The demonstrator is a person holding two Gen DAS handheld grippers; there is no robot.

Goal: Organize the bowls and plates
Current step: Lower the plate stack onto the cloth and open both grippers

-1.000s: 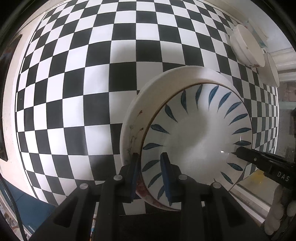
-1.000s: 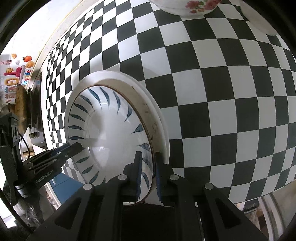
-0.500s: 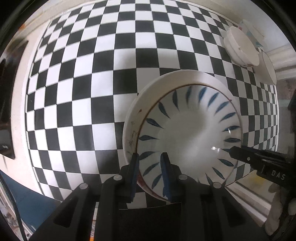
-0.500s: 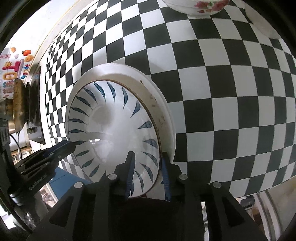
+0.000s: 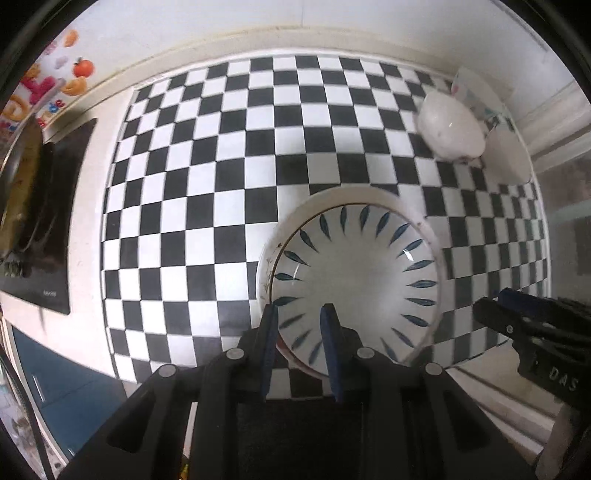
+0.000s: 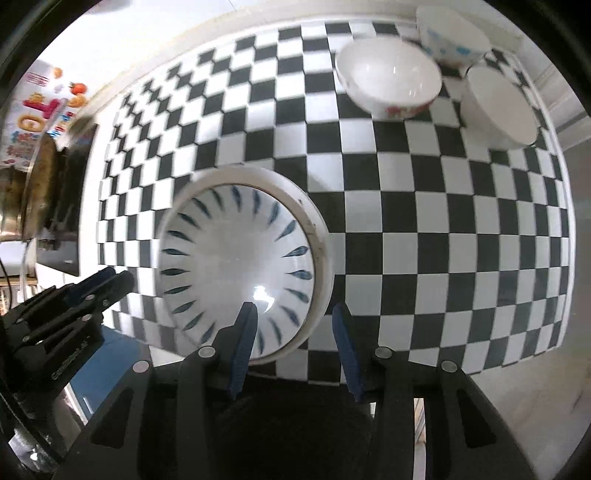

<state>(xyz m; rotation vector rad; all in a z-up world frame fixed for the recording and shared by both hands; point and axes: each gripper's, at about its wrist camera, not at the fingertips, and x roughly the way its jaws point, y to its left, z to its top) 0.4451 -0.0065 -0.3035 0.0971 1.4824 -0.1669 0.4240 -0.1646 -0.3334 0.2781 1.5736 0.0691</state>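
Left tool (image 5: 301, 314), pointing straight down, narrow: blue pads (image 5: 269, 332) pinch the near rim of the blue-leaf bowl (image 5: 354, 284). That bowl sits nested in a wider white dish (image 5: 373, 197), which shows as a pale rim around it, near the front edge of the surface (image 5: 229, 206).

Right tool (image 6: 293, 314): jaws opening, pads either side of the rim of bowl (image 6: 236, 266) and dish (image 6: 319, 251), not pressing it. From the left wrist view it shows beyond the bowl at the right (image 5: 495, 306).

Surface: black-and-white checkered covering, wrinkle-free, white border along its edges.

Far right corner: a white bowl with red flowers outside (image 6: 389, 79), a plain white bowl (image 6: 498, 107) just beside it, a blue-patterned bowl (image 6: 452, 31) behind both.

Left of the surface: black cooktop (image 5: 55, 221) carrying a pan (image 5: 20, 184). Behind, white wall; a colourful fruit poster (image 5: 48, 85) at far left. Blue cabinet front (image 5: 62, 380) below the near edge.
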